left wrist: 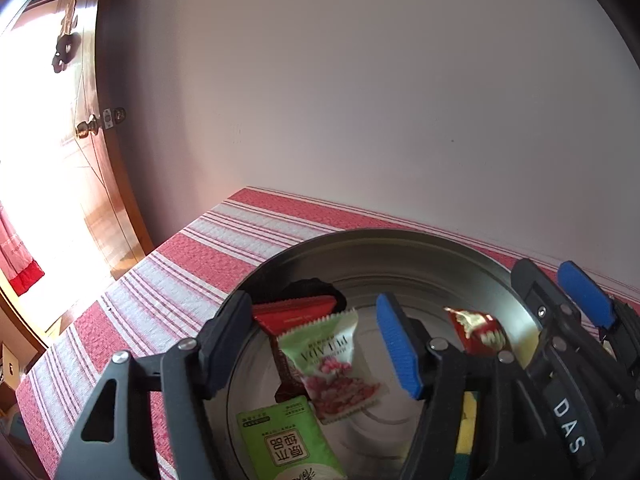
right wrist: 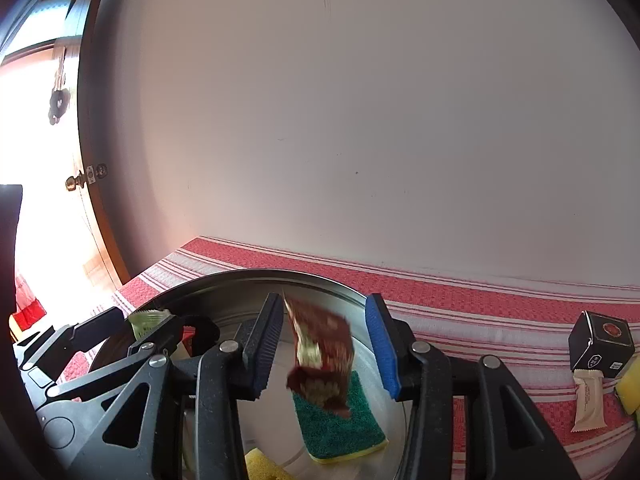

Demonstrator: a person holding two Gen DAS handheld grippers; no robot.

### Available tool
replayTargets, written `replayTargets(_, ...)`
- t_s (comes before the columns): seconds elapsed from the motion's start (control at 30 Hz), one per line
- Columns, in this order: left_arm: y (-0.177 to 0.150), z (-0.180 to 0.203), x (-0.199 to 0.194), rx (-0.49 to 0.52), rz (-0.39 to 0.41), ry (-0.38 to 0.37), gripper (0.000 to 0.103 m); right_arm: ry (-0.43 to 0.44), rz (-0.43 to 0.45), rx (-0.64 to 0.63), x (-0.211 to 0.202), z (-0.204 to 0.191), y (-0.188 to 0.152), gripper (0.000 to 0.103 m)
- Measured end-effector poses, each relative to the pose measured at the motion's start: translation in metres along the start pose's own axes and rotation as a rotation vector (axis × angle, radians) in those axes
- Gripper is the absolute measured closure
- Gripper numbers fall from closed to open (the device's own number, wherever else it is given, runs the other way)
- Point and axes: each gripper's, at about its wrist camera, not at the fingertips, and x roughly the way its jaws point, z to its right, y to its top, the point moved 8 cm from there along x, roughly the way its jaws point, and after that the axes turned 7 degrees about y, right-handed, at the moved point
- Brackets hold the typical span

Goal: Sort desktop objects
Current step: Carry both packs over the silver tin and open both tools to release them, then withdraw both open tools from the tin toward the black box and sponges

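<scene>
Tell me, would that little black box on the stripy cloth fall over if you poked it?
Probably not easily. The black box looks cube-shaped and sits flat on the striped cloth, so it would likely slide rather than roll. It looks like cardboard, so probably light, and a hard squeeze might dent it.

Counting what's visible: one round metal tray (left wrist: 400, 248), with five snack packets in or over it: two green ones (left wrist: 288, 440) (left wrist: 332, 364), one brown (left wrist: 286, 364), one plain red (left wrist: 296, 310), and one blurry red-and-gold (right wrist: 320, 356). Sponges: one green-topped (right wrist: 340, 428) and a yellow piece (right wrist: 262, 465) in the tray, another yellow (right wrist: 630, 386) on the cloth. Also out there: one black box (right wrist: 602, 344) and one white bar wrapper (right wrist: 588, 400).
</scene>
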Motion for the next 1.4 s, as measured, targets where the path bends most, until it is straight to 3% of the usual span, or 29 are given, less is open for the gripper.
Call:
replayTargets(0.13,0.001,-0.003,0.0,-0.035,0.001,-0.02,0.017,-0.013,0.034,0.039,-0.008,0.012,0.0,0.039)
replayTargets(0.27,0.001,-0.002,-0.002,-0.026,0.014,-0.008,0.014,-0.021,0.095,0.095,-0.02,0.022,-0.001,0.028)
replayTargets(0.4,0.001,-0.004,-0.002,-0.033,0.018,-0.004,0.013,-0.068,0.147,0.117,-0.035,0.033,-0.003,0.027)
replayTargets(0.47,0.001,-0.005,-0.002,-0.038,0.018,-0.004,0.013,-0.083,0.16,0.136,-0.037,0.038,-0.003,0.02)
replayTargets(0.67,0.001,-0.007,-0.002,-0.049,0.024,-0.004,0.013,-0.124,0.177,0.144,-0.047,0.047,-0.009,0.02)
replayTargets(1.17,0.002,-0.007,-0.007,-0.042,0.048,0.03,0.013,-0.179,0.211,-0.012,-0.073,0.042,-0.022,0.02)
replayTargets(1.4,0.003,-0.003,-0.013,-0.025,0.08,0.053,0.013,-0.175,0.211,0.027,-0.086,0.054,-0.026,0.02)
